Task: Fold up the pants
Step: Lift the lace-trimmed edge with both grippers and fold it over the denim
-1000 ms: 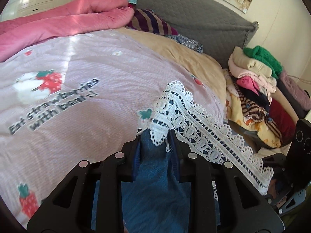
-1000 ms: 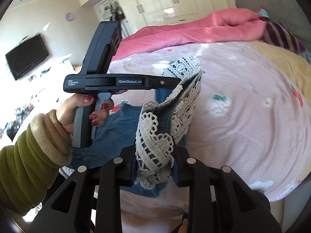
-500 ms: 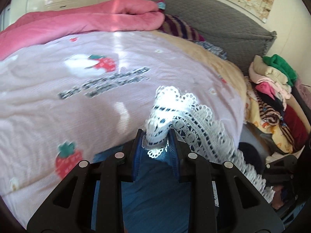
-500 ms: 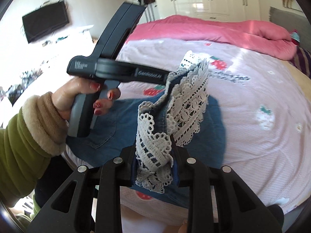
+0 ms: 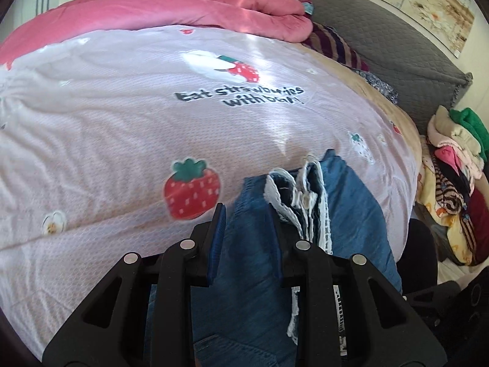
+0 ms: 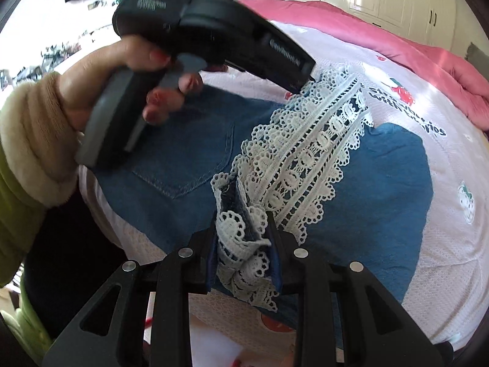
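Observation:
The pants are blue denim [image 6: 189, 159] with a white lace hem [image 6: 308, 153]. They lie folded over on the pink strawberry bedspread [image 5: 122, 128]. My right gripper [image 6: 243, 229] is shut on a bunch of the lace hem, low over the denim. My left gripper [image 5: 246, 214] stands open over the denim [image 5: 351, 214], with the lace hem [image 5: 305, 195] lying just right of its right finger. In the right wrist view the left gripper [image 6: 214, 27] is held in a hand above the hem's far end.
A pink duvet [image 5: 183, 12] lies across the far side of the bed. A grey headboard [image 5: 382, 36] and a striped pillow [image 5: 336, 49] are at the far right. A heap of clothes [image 5: 452, 165] sits beside the bed on the right.
Both grippers have carried the lace hem down onto the denim. My left gripper has opened and let go of the hem. The right gripper still holds it.

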Tool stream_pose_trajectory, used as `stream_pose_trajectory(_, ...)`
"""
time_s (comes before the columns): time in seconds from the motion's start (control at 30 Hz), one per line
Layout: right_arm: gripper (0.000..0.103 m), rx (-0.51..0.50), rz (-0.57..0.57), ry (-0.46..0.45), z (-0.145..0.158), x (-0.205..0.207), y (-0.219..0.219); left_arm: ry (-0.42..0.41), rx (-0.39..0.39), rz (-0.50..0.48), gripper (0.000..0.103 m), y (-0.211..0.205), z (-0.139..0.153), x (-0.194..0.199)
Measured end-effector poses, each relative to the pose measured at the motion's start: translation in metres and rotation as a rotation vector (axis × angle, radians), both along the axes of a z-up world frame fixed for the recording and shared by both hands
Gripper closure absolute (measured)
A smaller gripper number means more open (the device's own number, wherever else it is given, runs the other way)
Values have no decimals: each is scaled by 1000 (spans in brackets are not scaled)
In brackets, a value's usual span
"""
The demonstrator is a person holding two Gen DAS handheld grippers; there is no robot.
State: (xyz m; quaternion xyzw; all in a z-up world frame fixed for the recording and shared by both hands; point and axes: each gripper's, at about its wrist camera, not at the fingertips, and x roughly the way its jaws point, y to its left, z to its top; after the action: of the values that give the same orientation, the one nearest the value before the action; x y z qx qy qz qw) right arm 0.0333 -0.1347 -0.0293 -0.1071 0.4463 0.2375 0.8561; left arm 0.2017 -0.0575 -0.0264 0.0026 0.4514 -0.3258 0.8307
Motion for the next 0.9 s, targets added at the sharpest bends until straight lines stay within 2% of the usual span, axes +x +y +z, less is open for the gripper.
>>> stream_pose_trajectory(0.1, 77, -13, 5, -13, -2, -2, 2, 0, -26, 33, 79, 11, 3, -2)
stream_pose_trajectory(0.2, 73, -20, 28, -25, -3, -8, 8, -5, -58, 56, 69, 17, 9, -8)
stream_pose_trajectory(0.27, 65, -9, 48, -19, -4, -9, 7, -16, -69, 59, 66, 19, 14, -14)
stream_pose_trajectory(0.3, 60, 9, 56, -12, -4, -10, 6, -16, -73, 58, 65, 19, 15, -16)
stream_pose_trajectory(0.37, 51, 30, 74, -5, -2, -15, 4, -9, -86, 53, 56, 19, 17, -21)
stream_pose_trajectory(0.5, 46, 126, 85, 22, 12, -21, -11, 6, -103, 57, 52, 18, 16, -23)
stream_pose_trajectory(0.57, 43, 167, 81, 4, 23, -25, -24, 26, -130, 70, 50, 21, 14, -21)
stream_pose_trajectory(0.73, 41, 241, -14, -49, 46, -18, -62, 61, -166, 84, 47, 23, 12, -15)
stream_pose_trajectory(0.9, 35, 181, -177, -85, 50, 20, -100, 118, -167, 78, 39, 7, 4, 0)
